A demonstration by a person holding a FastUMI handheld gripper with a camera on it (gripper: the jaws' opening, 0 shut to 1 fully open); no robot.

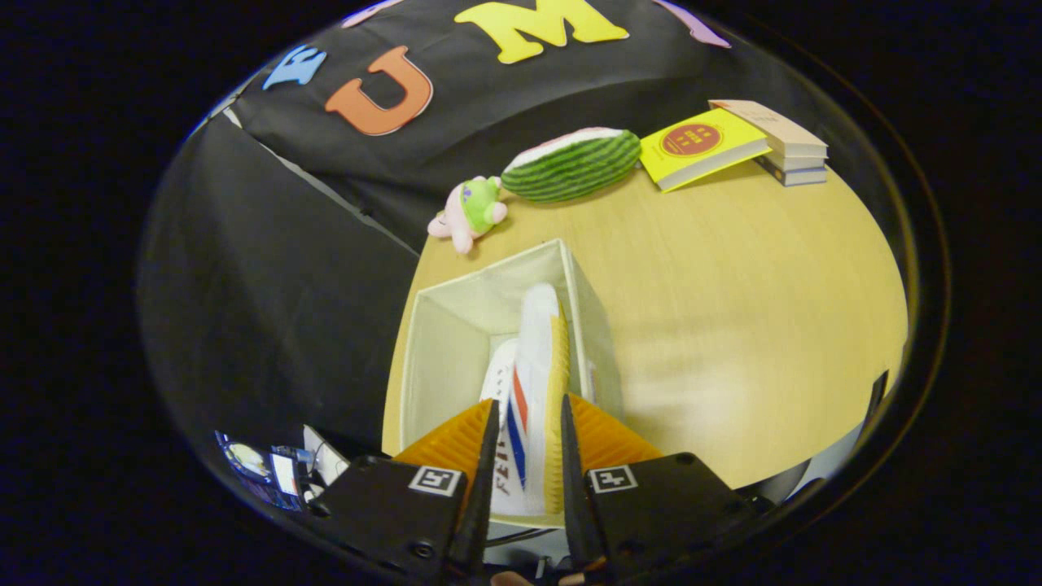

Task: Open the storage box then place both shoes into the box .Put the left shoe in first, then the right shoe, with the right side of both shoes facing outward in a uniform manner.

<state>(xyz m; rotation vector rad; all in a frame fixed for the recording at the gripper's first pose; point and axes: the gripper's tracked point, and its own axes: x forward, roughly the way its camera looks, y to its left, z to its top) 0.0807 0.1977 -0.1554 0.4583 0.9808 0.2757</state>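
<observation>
A white open-topped storage box (444,325) stands on the wooden table just ahead of the fingers. My gripper (527,427) is shut on a white shoe (539,350) with red and blue side stripes and a yellowish sole. The shoe lies on its side between the fingers and reaches forward into the box, toe toward the far wall. A second white shape (498,374) lies beneath it inside the box, to the left, partly hidden; I cannot tell whether it is the other shoe.
Beyond the box, along the table's far edge, lie a small pink and green plush toy (470,212), a watermelon-slice plush (574,163), a yellow book (702,146) and a stack of books (783,146). Bare tabletop (749,309) spreads to the right of the box.
</observation>
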